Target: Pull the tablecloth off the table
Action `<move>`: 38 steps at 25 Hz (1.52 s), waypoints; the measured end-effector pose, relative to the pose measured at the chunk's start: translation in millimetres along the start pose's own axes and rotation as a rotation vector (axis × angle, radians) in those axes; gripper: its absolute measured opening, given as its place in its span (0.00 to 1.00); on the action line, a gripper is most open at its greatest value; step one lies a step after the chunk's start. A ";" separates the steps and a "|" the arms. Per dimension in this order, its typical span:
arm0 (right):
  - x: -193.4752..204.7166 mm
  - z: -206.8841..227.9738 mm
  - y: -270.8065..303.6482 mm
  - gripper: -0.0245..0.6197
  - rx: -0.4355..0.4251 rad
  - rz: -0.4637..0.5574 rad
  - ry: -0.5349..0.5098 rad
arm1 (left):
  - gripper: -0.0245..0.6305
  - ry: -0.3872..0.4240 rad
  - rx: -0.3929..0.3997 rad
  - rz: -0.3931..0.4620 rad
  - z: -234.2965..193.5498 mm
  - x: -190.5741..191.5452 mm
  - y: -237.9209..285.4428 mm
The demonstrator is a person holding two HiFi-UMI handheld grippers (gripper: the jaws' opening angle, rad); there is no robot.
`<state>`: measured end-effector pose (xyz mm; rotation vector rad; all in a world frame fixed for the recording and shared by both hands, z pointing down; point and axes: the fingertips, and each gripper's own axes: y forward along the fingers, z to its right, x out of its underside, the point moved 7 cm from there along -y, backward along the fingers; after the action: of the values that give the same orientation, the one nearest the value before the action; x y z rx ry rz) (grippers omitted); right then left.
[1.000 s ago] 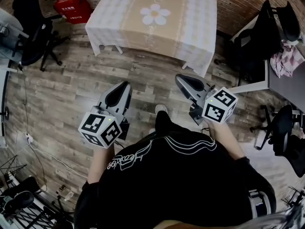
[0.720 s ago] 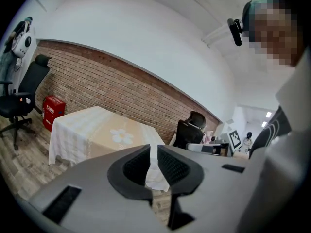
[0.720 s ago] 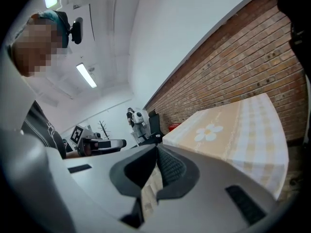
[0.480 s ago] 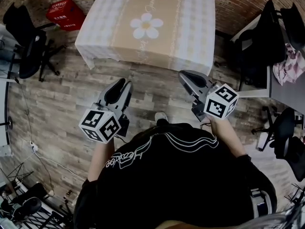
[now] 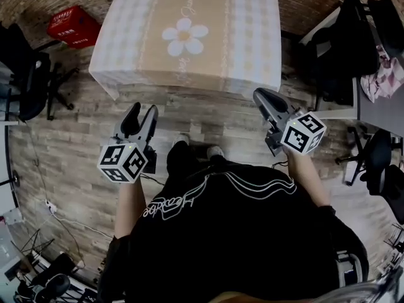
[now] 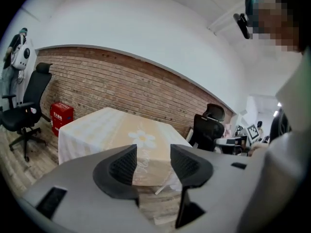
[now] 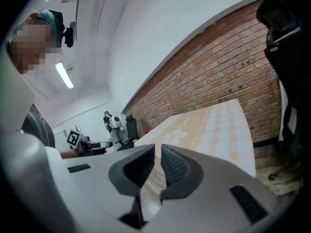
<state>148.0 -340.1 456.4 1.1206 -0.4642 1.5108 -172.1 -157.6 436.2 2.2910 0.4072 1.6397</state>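
The tablecloth (image 5: 243, 36) lies flat on top of the surface and covers it all. Only one thin leg of the surface (image 6: 159, 189) peeks out below. The cloth is in front of the person, and both tools are short of it, over the wooden floor (image 5: 208, 115).

The left tool (image 5: 141, 113) has just been opening. Its jaws stand apart and nothing is between them. The right tool (image 5: 261, 95) is closed tight, with nothing in it.

I think the step now is getting to the near edge of the cloth, the part that hangs down toward the person. To do it well, the right tool should open too. Then each tool should bite the hanging edge near a corner, one on each side. Grab only cloth (not the hard edge under it). Squeeze well, so the cloth does not slip. Then pull back evenly with both, low and straight, so the cloth slides off and does not bunch up.

The cloth looks almost square, so I cannot pick a long side for sure. Its wide tan band, with the white flower (image 5: 184, 35) in the middle, runs straight away from the person toward the brick wall (image 5: 303, 5). The near edge runs left to right.
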 end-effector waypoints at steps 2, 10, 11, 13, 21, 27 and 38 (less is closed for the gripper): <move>1.8 4.8 2.9 0.05 0.052 -0.006 0.006 | 0.34 -0.009 -0.028 -0.008 -25.5 -0.3 2.6; 18.7 11.3 19.0 0.20 0.252 0.003 0.068 | 0.38 0.034 -0.071 -0.073 -122.9 -12.5 20.6; 21.7 11.9 22.2 0.20 0.282 0.007 0.069 | 0.40 0.042 -0.072 -0.084 -136.1 -13.2 23.0; 29.5 12.9 27.9 0.22 0.346 0.009 0.069 | 0.40 0.055 -0.079 -0.108 -162.7 -12.5 27.1; 76.8 29.9 52.4 0.31 0.571 -0.014 0.074 | 0.41 0.129 -0.175 -0.167 -262.2 -0.4 44.5; 104.4 49.7 55.2 0.33 0.719 -0.109 0.020 | 0.41 0.126 -0.209 -0.194 -317.9 15.1 57.6; 148.9 99.4 39.6 0.36 0.884 -0.175 0.059 | 0.41 0.191 -0.316 -0.299 -392.8 56.1 96.2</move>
<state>164.7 -349.8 638.7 1.7202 0.3935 1.6149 -521.8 -195.2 643.6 1.7602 0.4692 1.6388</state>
